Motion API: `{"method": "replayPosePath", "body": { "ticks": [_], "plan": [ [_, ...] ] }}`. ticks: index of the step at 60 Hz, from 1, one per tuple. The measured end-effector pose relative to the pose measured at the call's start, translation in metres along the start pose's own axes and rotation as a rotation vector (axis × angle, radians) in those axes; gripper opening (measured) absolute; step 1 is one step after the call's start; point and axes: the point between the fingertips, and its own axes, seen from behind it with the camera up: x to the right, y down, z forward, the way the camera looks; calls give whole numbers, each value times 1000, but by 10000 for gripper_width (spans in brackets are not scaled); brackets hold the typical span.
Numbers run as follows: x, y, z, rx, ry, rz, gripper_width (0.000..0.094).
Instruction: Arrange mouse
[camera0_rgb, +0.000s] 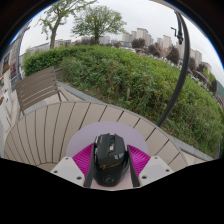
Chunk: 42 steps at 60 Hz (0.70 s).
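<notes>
Right now the black mouse (110, 158) sits between the fingers of the gripper (110, 163), its long axis running near to far along them, and the magenta pads (84, 158) seem to press on both its sides, so I judge it grasped. Beneath it lies a pale round mat (112, 133) on the slatted wooden bench (50, 128), with shrubs (130, 75) far beyond
</notes>
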Motion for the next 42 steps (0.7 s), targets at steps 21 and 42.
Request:
{"method": "replayPosePath", "body": {
  "ticks": [21, 42],
  "plan": [
    [16, -25, -44, 30, -12, -65, 850],
    [14, 23, -303, -54, -115, 86, 852]
  ]
}}
